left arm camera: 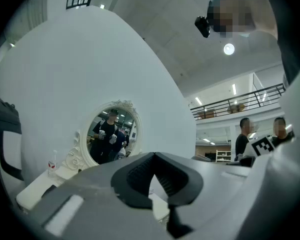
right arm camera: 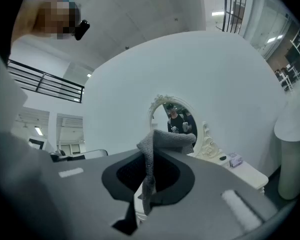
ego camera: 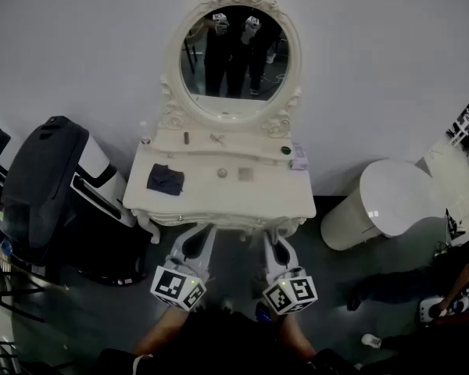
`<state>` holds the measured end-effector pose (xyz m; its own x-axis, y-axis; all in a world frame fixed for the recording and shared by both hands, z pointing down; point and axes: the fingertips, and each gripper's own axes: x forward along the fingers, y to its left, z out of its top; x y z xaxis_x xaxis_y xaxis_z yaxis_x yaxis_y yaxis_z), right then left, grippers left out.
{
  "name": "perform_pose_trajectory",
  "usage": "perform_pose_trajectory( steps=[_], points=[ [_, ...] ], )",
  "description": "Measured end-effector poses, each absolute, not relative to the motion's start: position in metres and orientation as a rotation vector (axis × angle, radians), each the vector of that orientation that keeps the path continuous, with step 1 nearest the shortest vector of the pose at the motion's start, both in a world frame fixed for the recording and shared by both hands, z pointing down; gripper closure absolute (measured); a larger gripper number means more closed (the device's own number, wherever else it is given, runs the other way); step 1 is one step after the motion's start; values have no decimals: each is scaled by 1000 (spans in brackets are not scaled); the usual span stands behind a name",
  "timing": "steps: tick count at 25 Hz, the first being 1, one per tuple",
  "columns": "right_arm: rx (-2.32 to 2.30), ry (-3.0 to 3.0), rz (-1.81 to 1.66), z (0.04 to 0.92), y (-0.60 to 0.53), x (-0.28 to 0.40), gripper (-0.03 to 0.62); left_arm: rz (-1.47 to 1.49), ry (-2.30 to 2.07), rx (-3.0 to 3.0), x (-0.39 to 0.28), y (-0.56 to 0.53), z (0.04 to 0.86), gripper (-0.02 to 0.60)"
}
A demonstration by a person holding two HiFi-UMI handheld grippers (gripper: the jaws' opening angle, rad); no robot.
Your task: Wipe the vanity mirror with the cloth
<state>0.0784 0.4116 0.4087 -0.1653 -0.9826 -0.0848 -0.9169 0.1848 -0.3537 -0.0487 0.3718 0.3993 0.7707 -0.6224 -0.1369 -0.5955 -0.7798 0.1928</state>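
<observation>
The oval vanity mirror (ego camera: 233, 53) in its ornate white frame stands on the white vanity table (ego camera: 219, 201), against the wall. A dark folded cloth (ego camera: 166, 180) lies on the tabletop's left side. Both grippers hang side by side just below the table's front edge. My left gripper (ego camera: 195, 242) has its jaws together with nothing between them (left arm camera: 152, 156); the mirror (left arm camera: 111, 134) lies ahead to its left. My right gripper (ego camera: 279, 247) is shut on a grey knitted cloth (right arm camera: 165, 140) that sticks up above its jaws (right arm camera: 150, 154), with the mirror (right arm camera: 176, 121) straight ahead.
A black and white machine (ego camera: 43, 186) stands left of the vanity; a white round bin (ego camera: 383, 201) stands to its right. Small items sit on the vanity's back shelf: a bottle (ego camera: 146, 135), a dark disc (ego camera: 286, 150), a purple packet (ego camera: 299, 157). Another person (ego camera: 453, 287) is at lower right.
</observation>
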Motion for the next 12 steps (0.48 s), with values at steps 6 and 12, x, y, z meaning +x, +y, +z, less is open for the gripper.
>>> perform_pose_trajectory(
  steps=[6,12],
  points=[
    [-1800,2177,-329,410,414,75,579,-288,-981,2808,-51,373,400,584],
    [-1800,2163,-334,412,414,80,578,-288,-984,2793,-48,373,401,584]
  ],
)
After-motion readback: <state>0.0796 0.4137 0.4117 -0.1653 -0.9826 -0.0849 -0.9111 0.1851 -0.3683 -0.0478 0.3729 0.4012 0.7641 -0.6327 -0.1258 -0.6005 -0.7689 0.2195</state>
